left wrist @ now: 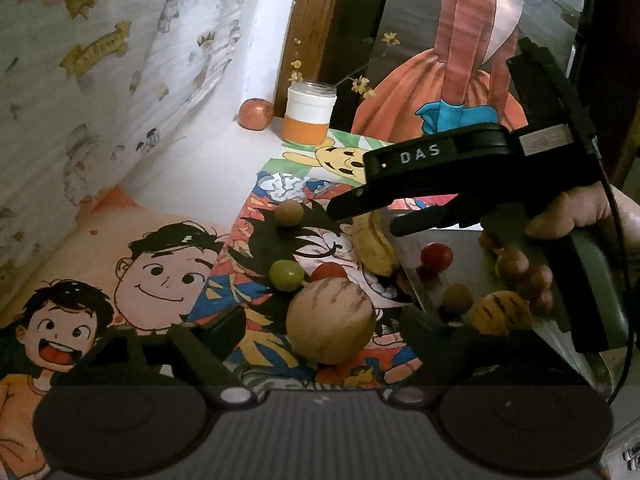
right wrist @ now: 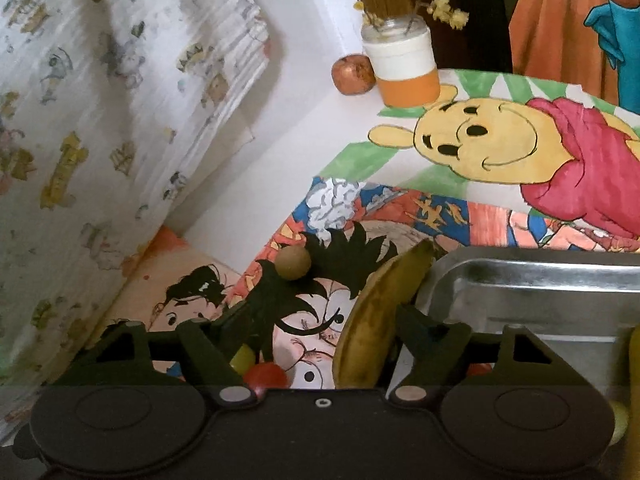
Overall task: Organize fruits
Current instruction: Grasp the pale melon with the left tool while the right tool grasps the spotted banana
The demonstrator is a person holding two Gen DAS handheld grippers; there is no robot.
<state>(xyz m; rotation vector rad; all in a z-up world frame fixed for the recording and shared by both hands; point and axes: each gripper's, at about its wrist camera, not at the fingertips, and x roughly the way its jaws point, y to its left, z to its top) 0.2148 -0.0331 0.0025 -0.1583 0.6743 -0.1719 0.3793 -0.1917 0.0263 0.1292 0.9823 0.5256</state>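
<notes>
Fruit lies scattered on a worktop covered in cartoon drawings. A large striped melon (left wrist: 331,320) sits nearest, with a green grape (left wrist: 285,275) and a red tomato (left wrist: 329,271) just beyond it, a small brown fruit (left wrist: 289,213) farther off, and a banana (left wrist: 374,246) leaning against a metal tray (left wrist: 460,248) at the right. The tray appears to hold no fruit, only reflections, so sorting has barely begun. The right tongs (right wrist: 320,320) straddle the banana, partly closed, not visibly pressing it. The left tongs (left wrist: 320,332) stand wide around the melon, holding nothing. An apple (left wrist: 256,113) and a jar (left wrist: 310,114) stand far back.
</notes>
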